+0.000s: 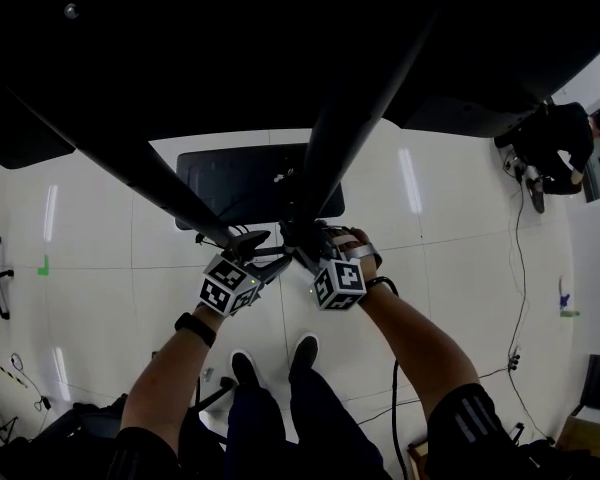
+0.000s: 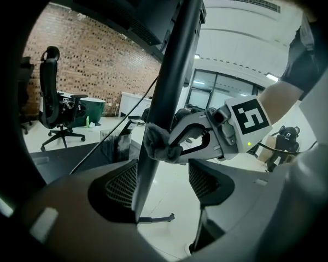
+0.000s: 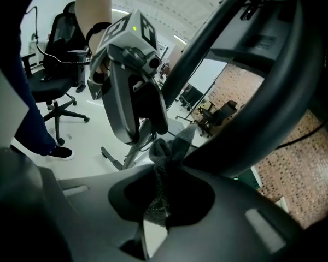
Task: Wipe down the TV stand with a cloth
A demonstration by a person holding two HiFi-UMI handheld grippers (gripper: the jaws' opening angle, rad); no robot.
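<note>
The TV stand's black pole slants up from its flat base on the white floor. My right gripper is shut on a grey cloth, and the cloth is pressed against the pole at about mid height. My left gripper is open, with the pole running between its two mesh pads. In the head view both grippers meet at the pole, left and right, nearly touching. The screen overhead hides the pole's upper part.
A second black strut slants up to the left. The person's shoes stand just behind the base. A cable trails over the floor at right. A black office chair stands by the brick wall.
</note>
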